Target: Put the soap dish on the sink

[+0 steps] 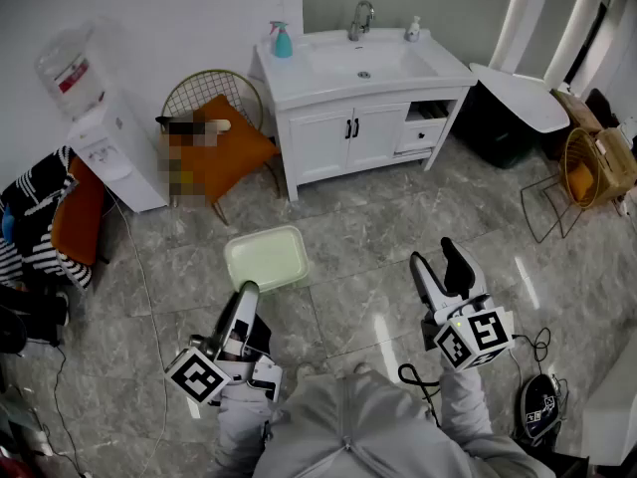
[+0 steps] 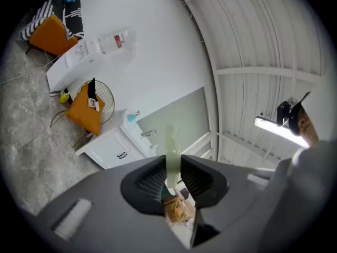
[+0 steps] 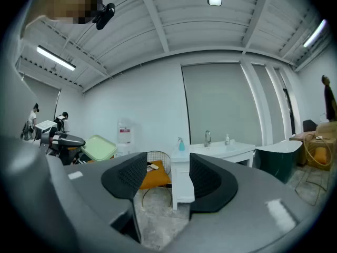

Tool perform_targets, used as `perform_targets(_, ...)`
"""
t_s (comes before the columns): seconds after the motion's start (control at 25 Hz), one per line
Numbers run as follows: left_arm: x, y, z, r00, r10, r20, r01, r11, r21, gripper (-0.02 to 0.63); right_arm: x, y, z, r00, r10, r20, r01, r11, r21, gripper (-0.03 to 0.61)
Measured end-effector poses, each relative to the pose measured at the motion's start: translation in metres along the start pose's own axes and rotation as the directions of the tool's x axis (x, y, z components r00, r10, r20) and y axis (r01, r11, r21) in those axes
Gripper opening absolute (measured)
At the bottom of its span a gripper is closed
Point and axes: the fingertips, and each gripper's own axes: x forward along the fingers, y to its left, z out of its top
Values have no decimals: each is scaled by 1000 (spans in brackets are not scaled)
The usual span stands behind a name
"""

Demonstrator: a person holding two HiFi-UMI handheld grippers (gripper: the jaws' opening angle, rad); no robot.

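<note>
Pinching claw: left gripper [image 1: 247, 289], held low and level in front of the person, jaws pressed onto the near edge of the soap dish [image 1: 266, 258].
Soap dish: pale green rounded rectangle jutting straight ahead of the left claw's tips, in the air over the floor tiles [image 1: 358, 267] — well apart from the sink [image 1: 299, 80].
Spread claw: right gripper [image 1: 435, 257], level, off to the right of the left claw at about the same reach; jaws apart with nothing between them.
Ahead-left of the left claw: wire chair [image 1: 214, 127] with an orange cushion.
Far ahead, between the two claws' lines: the white sink on its cabinet, faucet [image 1: 360, 18] at the back, blue spray bottle [image 1: 283, 40] on the left corner.
Head view alone: the dish's broad flat face, turned upward.
Left gripper view alone: the dish edge-on, a thin strip between the ribbed pads; the room appears tipped sideways.
Right gripper view alone: the dish and left claw off to the right claw's left — plus strip lights on the ceiling.
</note>
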Motion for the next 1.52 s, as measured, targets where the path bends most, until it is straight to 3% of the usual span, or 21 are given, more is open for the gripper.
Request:
perform_targets(0.52,5,-4,5,999,-48,5,48,998,-30,140,7,7,0,1000,-2,2,2,1000,6,252)
perform_targets(1.08,17,5,38,999,-38,4,38,995,89,140,27,36,7,998,-12,69,6,996,87,252)
perform_targets(1.52,25,27,69,997,-61,-52,66,993,99,140,52,65,9,993,-64,95,55,994,92,252)
